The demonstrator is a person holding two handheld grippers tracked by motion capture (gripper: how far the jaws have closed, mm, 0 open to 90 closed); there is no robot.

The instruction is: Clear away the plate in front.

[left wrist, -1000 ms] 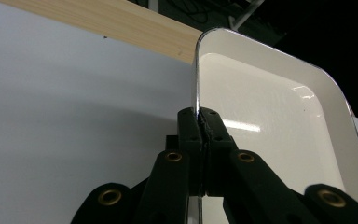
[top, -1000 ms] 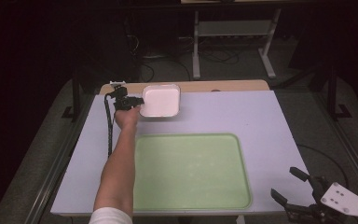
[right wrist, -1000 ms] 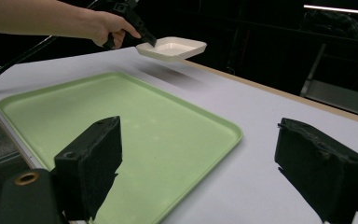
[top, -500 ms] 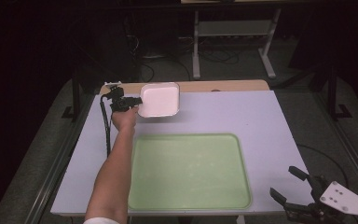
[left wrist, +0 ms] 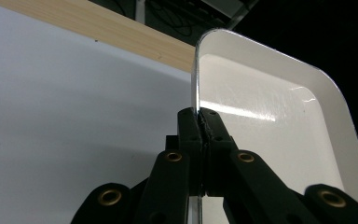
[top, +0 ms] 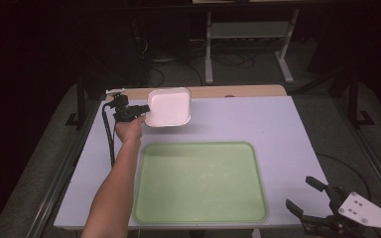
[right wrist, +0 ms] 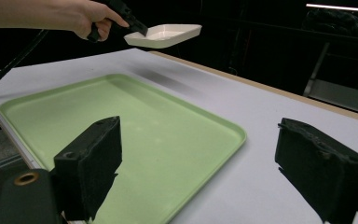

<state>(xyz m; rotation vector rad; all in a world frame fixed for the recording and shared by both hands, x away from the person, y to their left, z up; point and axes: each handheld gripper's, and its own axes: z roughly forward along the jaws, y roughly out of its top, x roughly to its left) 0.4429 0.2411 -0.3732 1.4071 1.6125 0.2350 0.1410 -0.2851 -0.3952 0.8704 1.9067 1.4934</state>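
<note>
White dish [top: 168, 107] hangs above the table [top: 238, 119], rim clamped in the left hand-held gripper [top: 140, 112].

the left arm [top: 114, 188] reaches far across the counter toward its far left corner. the left hand [top: 129, 130] grips the left tongs [top: 141, 111], whose jaws are pinched tight together on the rim of a white dish [top: 168, 106], holding it up off the counter. the right tongs [top: 310, 196] sit past the counter's near right corner, jaws spread wide.
</note>
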